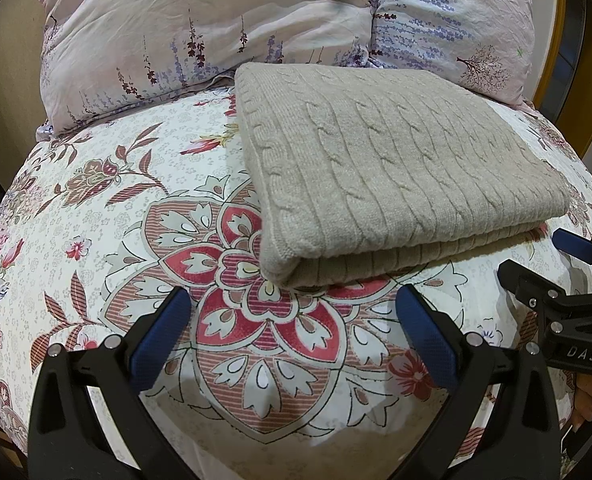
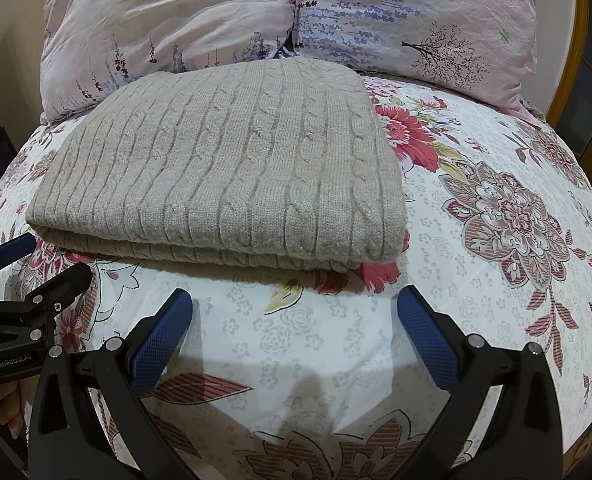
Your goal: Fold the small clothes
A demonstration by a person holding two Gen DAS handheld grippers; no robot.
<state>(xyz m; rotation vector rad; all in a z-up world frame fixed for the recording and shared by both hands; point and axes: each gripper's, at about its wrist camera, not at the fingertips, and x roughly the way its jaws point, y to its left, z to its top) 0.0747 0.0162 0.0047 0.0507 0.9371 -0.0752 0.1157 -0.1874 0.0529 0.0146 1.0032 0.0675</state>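
A beige cable-knit garment [image 1: 396, 164] lies folded into a compact, layered rectangle on the floral bed sheet [image 1: 95, 240], its far edge against the two pillows [image 1: 199, 32], which suggests the fold is complete. The left claw [image 1: 291, 320] and right claw [image 2: 293, 320] both hover just short of its near edge, jaws spread wide and holding nothing, apparently clear of the stack so as not to disturb it. Sleeves, neckline and inner layers are hidden inside the fold, so the garment type cannot be told.
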